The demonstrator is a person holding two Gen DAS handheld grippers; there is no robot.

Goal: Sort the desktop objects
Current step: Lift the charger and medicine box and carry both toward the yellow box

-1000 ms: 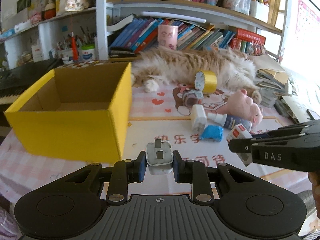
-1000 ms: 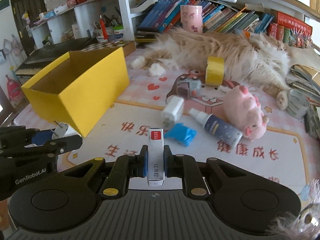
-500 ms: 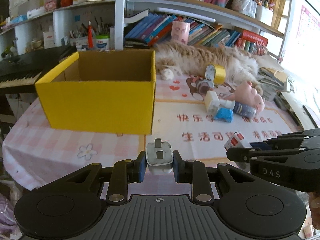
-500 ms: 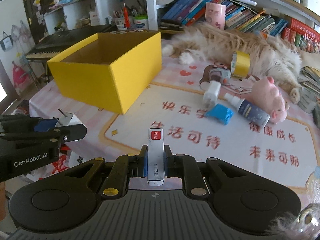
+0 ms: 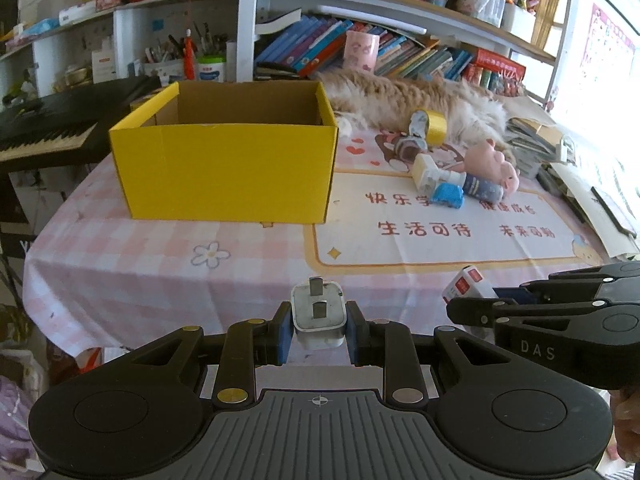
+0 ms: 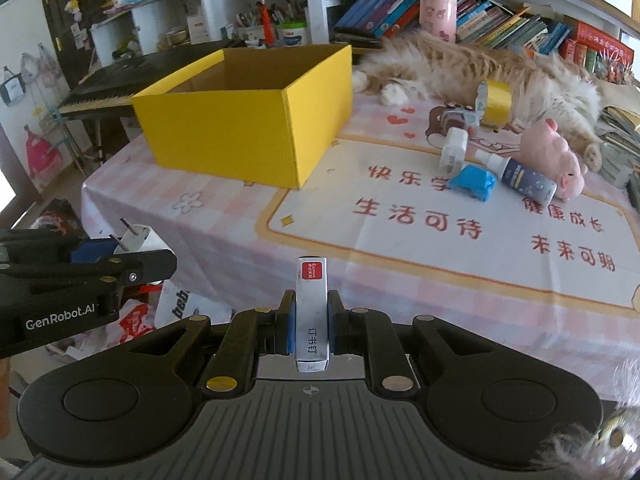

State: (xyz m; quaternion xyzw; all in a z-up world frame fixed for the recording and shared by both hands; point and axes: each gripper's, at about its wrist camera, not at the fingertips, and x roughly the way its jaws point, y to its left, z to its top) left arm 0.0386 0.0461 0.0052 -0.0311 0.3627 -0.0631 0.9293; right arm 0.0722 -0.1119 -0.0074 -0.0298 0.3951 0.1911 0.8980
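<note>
I see the tabletop under a pink checked cloth, with the yellow box standing open on it as my landmark. A cat lies behind and to the right of the box. Right of the box, well apart from it, sit a pink pig toy, a roll of yellow tape, a spray bottle and a blue toy car. My left gripper hangs in front of the box, off the tabletop's near edge, fingers clamped on a white plug. My right gripper, right of it, has its fingers clamped on a slim box of staples.
</note>
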